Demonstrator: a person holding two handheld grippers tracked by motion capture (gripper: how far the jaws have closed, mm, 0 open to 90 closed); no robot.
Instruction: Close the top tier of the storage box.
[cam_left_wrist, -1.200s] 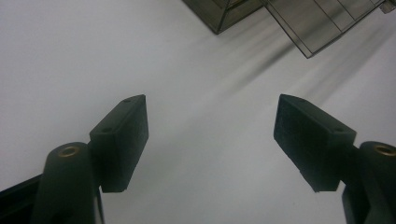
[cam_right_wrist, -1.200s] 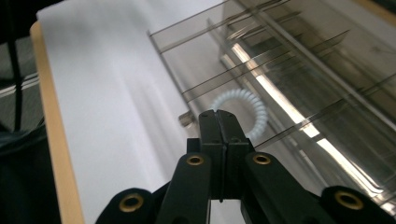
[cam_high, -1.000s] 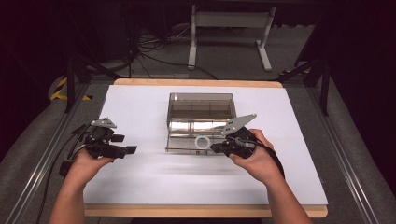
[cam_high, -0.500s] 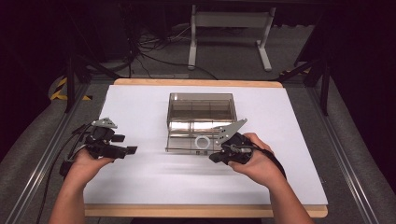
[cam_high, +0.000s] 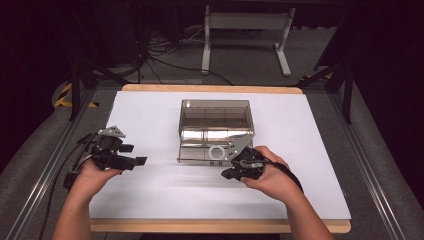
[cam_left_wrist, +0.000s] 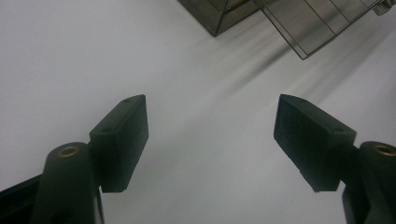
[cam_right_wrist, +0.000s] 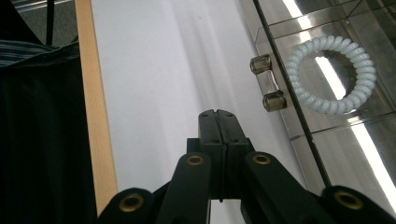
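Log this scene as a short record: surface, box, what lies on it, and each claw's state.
surface: white sheet on a wooden table
box: clear box, mid-sheet, its lid folded toward the person
ring: white coil ring on the lid
latch: clear handle at the lid's edge
left claw: open, nothing between its jaws, above bare sheet
right claw: shut, holding nothing, just short of the latch

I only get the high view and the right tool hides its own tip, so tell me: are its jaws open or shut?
Observer: The right tool is shut, pads pressed together with nothing between them.
Operator: What is the white ring in the box?
Observer: A white spiral coil hair tie lying on the clear smoky plastic box, beside its small clear handle.
Operator: And the left tool?
Observer: The left tool is open over bare white table.
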